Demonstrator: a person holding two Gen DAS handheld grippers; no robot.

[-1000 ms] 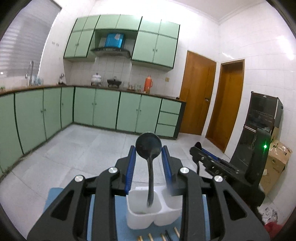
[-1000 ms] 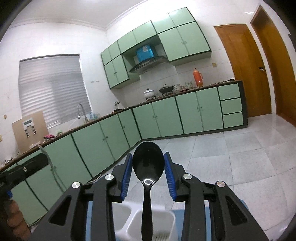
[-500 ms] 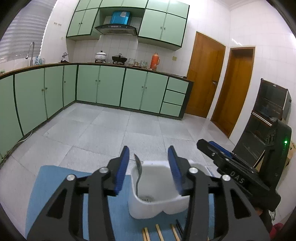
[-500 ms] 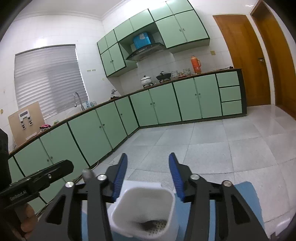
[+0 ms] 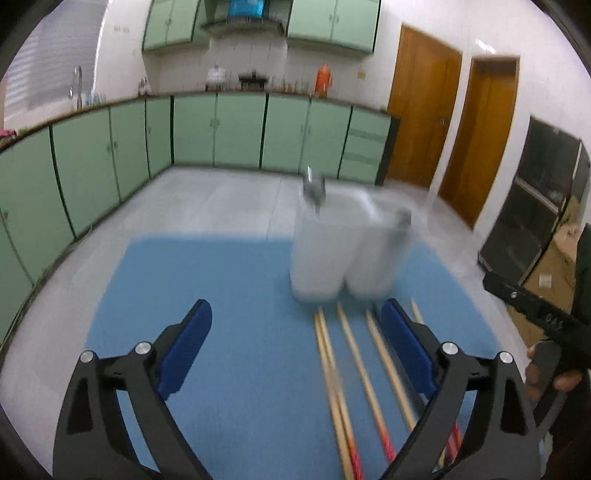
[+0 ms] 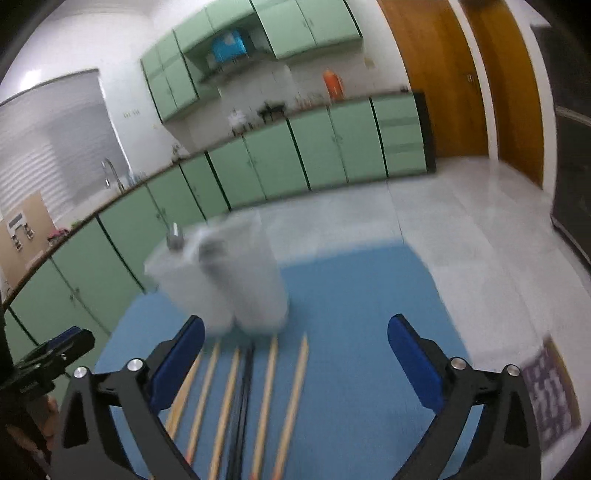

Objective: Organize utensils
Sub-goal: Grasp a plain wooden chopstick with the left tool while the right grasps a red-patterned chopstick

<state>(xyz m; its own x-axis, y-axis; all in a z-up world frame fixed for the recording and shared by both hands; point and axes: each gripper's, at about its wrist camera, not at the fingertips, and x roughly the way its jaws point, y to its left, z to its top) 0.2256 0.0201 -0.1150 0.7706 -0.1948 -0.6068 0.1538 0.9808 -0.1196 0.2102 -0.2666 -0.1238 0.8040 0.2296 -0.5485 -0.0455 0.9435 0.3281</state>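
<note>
Pale green base cabinets [image 5: 236, 129] run across the middle of the left wrist view, under a dark countertop, with matching wall cabinets [image 5: 332, 22] along the top edge. An orange thermos [image 5: 323, 79] stands on the counter right of centre — a white pot [image 5: 215, 74] sits further left. A faucet [image 5: 77, 79] rises at the upper left beside window blinds [image 6: 48, 147]. Two wooden doors [image 5: 424, 110] fill the upper right. A black cabinet [image 5: 543, 199] and a cardboard box [image 5: 554, 258] stand at the right edge. Grey floor tiles [image 5: 229, 199] — blurred — spread across the centre.
</note>
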